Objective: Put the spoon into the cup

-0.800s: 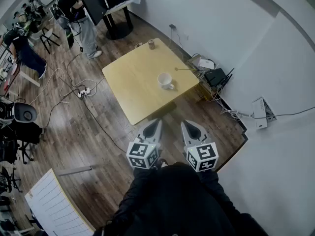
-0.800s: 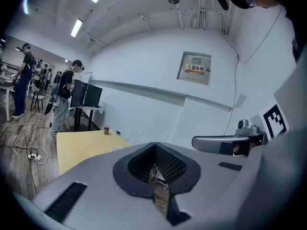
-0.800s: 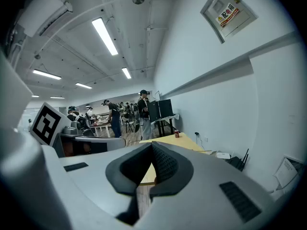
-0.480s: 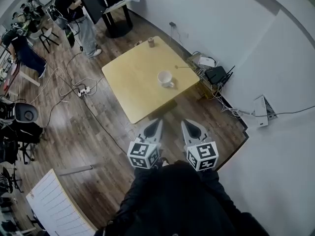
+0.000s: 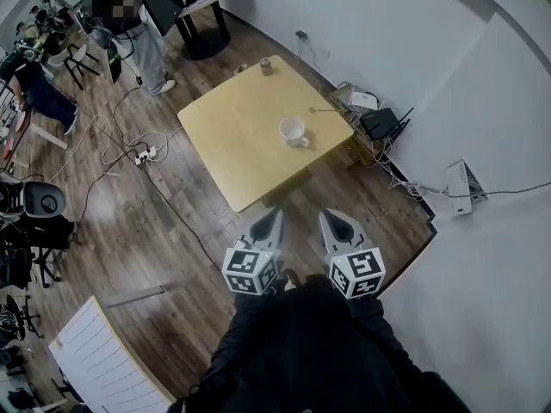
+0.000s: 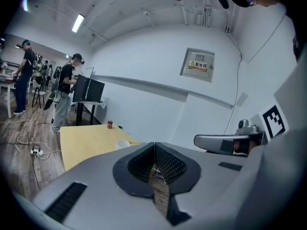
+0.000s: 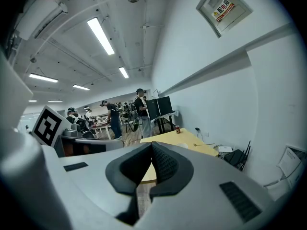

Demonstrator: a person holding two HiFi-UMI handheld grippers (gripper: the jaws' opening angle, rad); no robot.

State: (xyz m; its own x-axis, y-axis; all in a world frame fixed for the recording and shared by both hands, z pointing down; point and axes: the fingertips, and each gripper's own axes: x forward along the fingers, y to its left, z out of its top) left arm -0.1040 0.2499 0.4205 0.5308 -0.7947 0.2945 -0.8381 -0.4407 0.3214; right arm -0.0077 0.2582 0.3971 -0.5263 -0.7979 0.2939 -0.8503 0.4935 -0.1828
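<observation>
Since a moment ago:
- tabletop (image 5: 232, 157) has drifted slightly up in head view
- claws unmoved in frame, low by person's body, well short of tabletop

Claws:
- left claw (image 5: 275, 214) pinched together, empty
- right claw (image 5: 326, 216) same, nothing between pads

Judgement: approach barely begun, spoon untouched.

Task's things:
- spoon (image 5: 325, 109) thin, flat on tabletop by far right edge, just beyond white cup (image 5: 293, 132), not touching
- cup upright
</observation>
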